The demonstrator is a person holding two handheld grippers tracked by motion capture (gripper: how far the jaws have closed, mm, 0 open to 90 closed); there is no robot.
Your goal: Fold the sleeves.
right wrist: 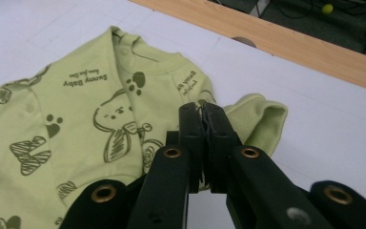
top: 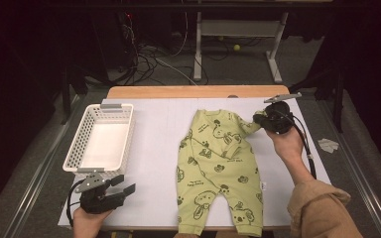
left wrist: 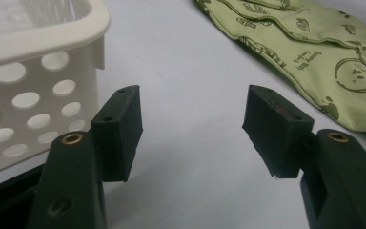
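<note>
My right gripper has its jaws pinched together on one sleeve of the pale green printed baby romper, which lies flat mid-bench toward the right edge. My left gripper, jaws wide and empty, sits at the near left corner beside the white perforated plastic basket.

High view: fixed above the near edge of the white-topped counter, facing forward and down. Left gripper view: low, close beside the white perforated plastic basket. Right gripper view: close over the pale green printed baby romper, shared by all three views.
</note>
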